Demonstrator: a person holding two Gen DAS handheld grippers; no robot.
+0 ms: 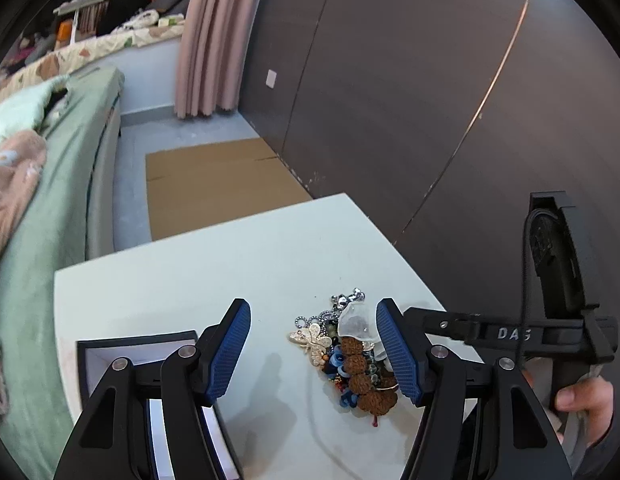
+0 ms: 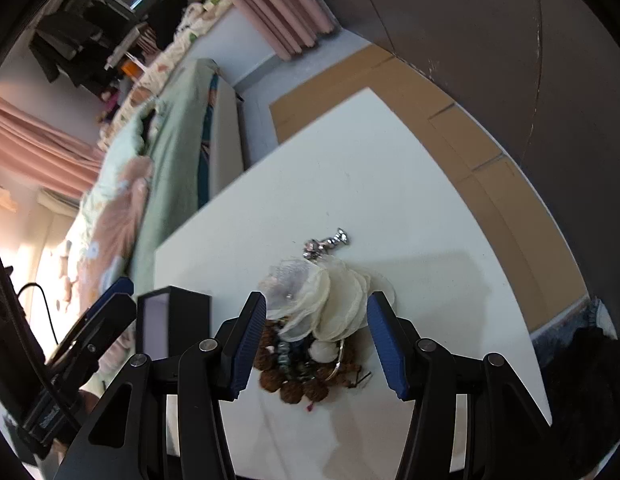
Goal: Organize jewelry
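Both tools hang spread over a white counter (image 1: pixel 237 248) with nothing pinched: the left tool (image 1: pixel 314 350) sits left of the jewelry heap (image 1: pixel 350 364), the right tool (image 2: pixel 316 344) straddles it without touching. Beyond the counter lie a green-covered bed (image 1: pixel 69 168), pink curtains (image 1: pixel 217 40), flattened cardboard (image 1: pixel 213 184) on the floor and a dark wall. Brown beads (image 2: pixel 293 388), a cream fabric flower (image 2: pixel 330 300) and a gold butterfly brooch (image 1: pixel 314 342) are piled together (tangled). An open black box (image 2: pixel 171 320) stands on the counter beside the heap; its contents are hidden.
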